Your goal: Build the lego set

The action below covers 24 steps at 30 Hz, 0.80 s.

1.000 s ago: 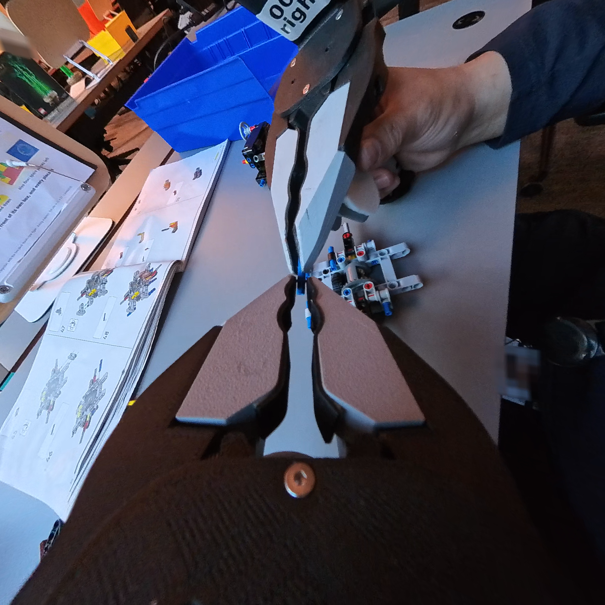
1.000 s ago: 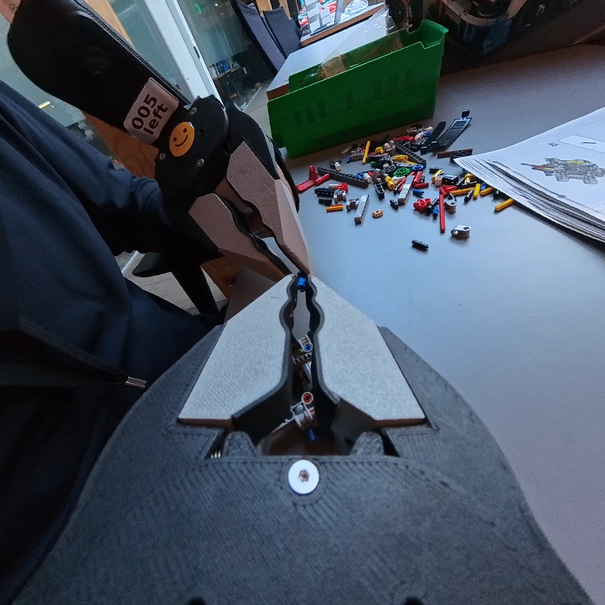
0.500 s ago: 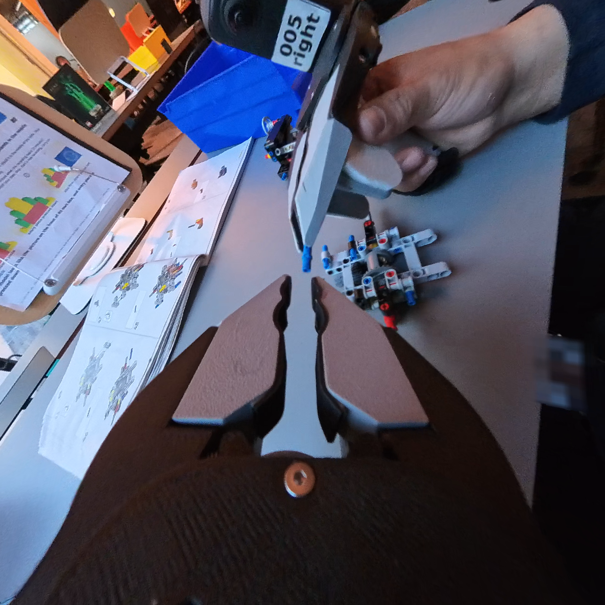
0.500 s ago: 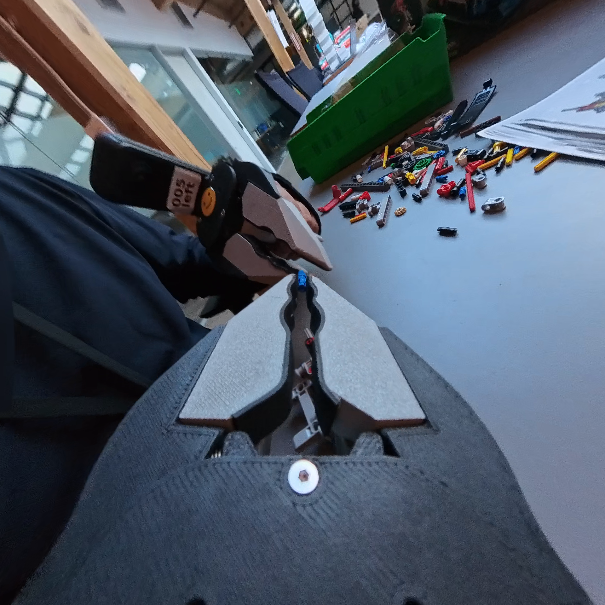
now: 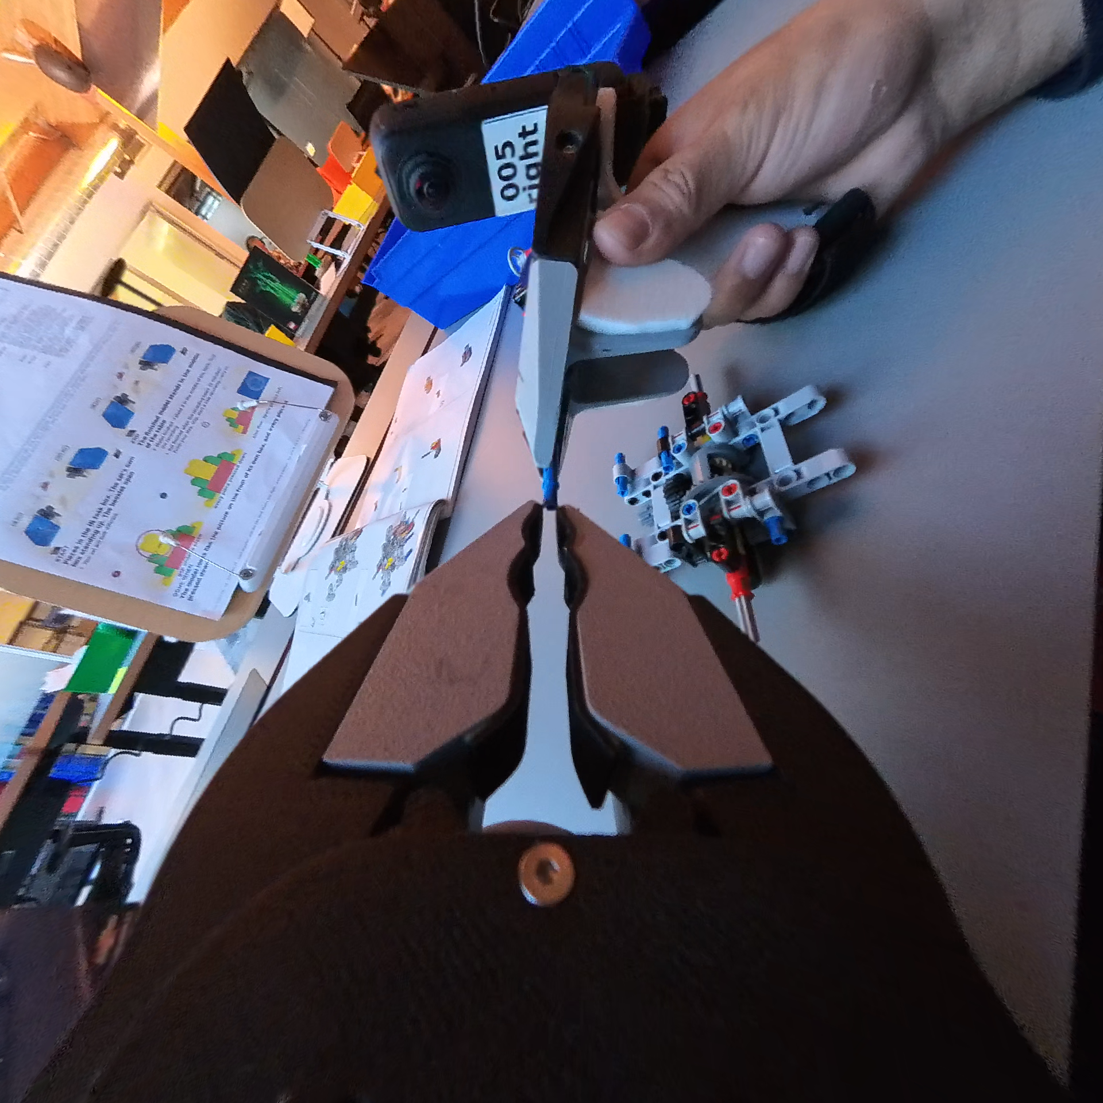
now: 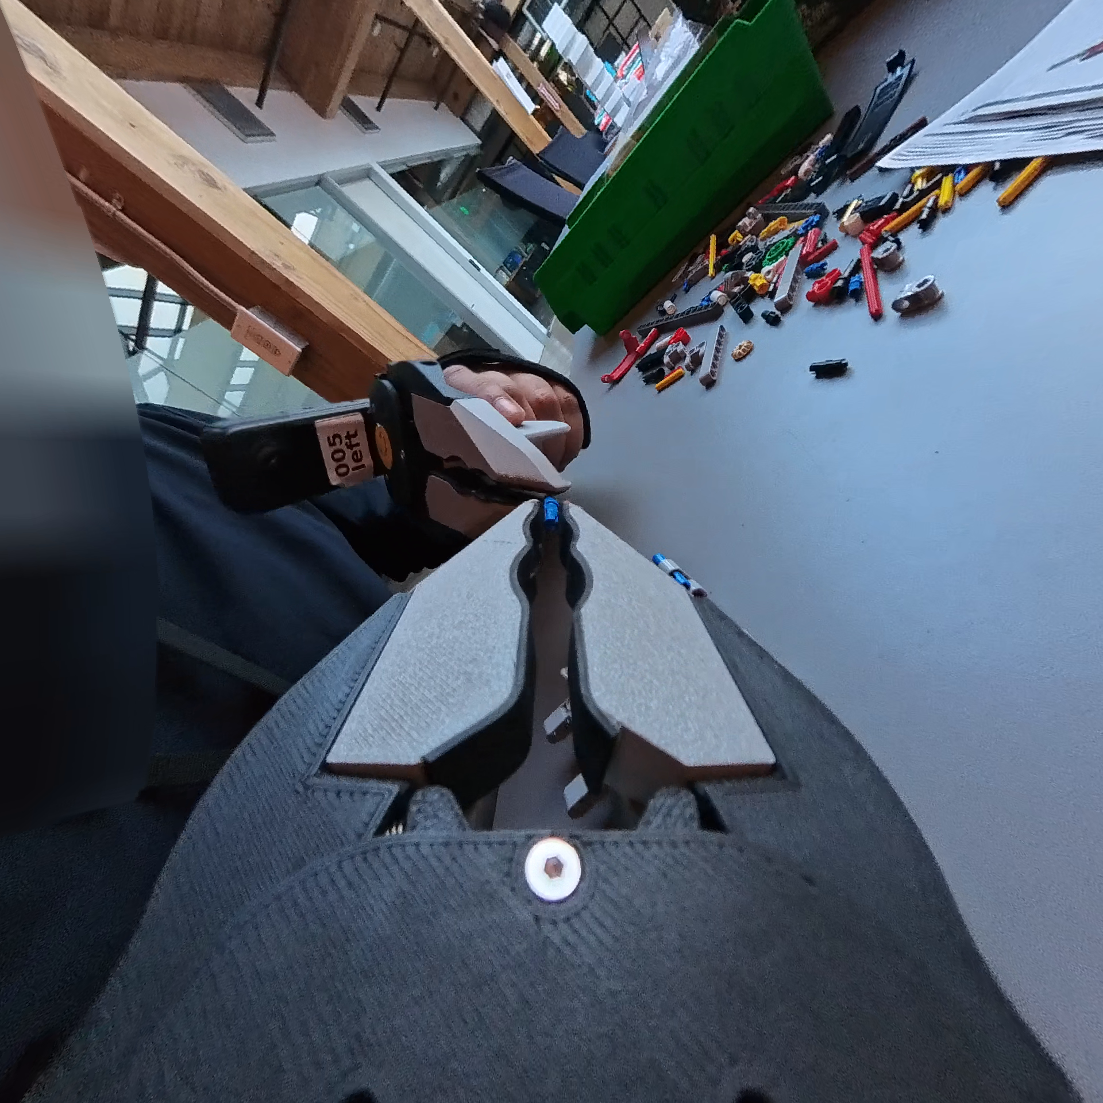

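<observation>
My right gripper [image 6: 550, 507], with grey fingers, is shut on a small blue pin [image 6: 550, 518] that sticks out past its tips. In the left wrist view the right gripper [image 5: 548, 468] hangs tips down over the grey table [image 5: 955, 477], with the blue pin [image 5: 548, 484] at its tip. My left gripper [image 5: 549, 508], with brown fingers, meets it tip to tip and is closed on the pin's free end. The right wrist view shows the left gripper [image 6: 552, 492] closed at the pin's far end. A grey brick assembly [image 5: 725, 495] with blue and red pins lies on the table just right of both.
An open instruction booklet [image 5: 418, 453], a board with a printed sheet [image 5: 149, 453] and a blue bin [image 5: 453, 268] lie to the left. A pile of loose parts [image 6: 794, 256], a green bin [image 6: 686, 161], a black pin [image 6: 828, 368] and a blue-tipped piece [image 6: 677, 574] are on the table. Both grippers' tips are close together, under 4 cm apart.
My left gripper opened and drew back from the pin half a second ago, leaving it in the right gripper. It has now moved back in and closed on the pin's free end.
</observation>
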### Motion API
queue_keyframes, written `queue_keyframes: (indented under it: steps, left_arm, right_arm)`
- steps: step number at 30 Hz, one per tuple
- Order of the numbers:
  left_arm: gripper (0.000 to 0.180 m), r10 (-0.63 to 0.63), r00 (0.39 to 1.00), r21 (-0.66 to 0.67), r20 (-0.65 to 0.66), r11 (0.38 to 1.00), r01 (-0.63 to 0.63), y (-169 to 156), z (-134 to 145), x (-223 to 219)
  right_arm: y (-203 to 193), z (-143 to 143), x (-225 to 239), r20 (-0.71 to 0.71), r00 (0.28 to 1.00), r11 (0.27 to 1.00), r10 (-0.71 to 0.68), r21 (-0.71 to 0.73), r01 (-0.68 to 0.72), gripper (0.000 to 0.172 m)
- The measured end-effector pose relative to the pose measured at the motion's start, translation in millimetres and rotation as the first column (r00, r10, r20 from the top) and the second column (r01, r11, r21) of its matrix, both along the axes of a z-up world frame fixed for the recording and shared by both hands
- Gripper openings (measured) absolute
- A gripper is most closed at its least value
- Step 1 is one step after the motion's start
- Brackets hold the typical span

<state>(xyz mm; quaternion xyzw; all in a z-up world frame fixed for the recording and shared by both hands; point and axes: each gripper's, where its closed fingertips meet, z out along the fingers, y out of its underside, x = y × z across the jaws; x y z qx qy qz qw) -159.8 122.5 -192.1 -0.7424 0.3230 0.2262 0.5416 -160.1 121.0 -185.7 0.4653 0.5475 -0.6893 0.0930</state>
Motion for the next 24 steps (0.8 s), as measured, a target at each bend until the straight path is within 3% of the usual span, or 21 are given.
queue_keyframes:
  steps: [10, 12, 15, 24]
  left_arm:
    - [0.004, 0.024, 0.994, 0.033, -0.104, 0.999, -0.02, 2.0, 1.5, 0.1]
    - [0.013, 0.025, 0.993, 0.032, -0.117, 0.999, -0.021, 3.3, -0.2, 1.2]
    - [0.003, 0.014, 0.988, 0.019, -0.153, 1.0, -0.012, 3.6, -4.1, 4.1]
    - [0.003, 0.02, 0.99, 0.024, -0.138, 1.0, -0.017, 3.4, -3.2, 1.0]
  right_arm:
    - [2.3, -0.5, -0.2, 0.07, 0.997, 0.995, 0.019, -0.097, -0.012, 0.001]
    - [-0.5, -2.3, 0.6, 0.081, 0.996, 0.995, 0.031, -0.094, -0.024, 0.0]
    - [-4.9, -4.6, 1.7, 0.088, 0.995, 0.996, 0.046, -0.08, -0.039, 0.001]
    - [1.1, -5.6, -0.1, 0.13, 0.99, 0.989, 0.047, -0.147, -0.027, 0.0]
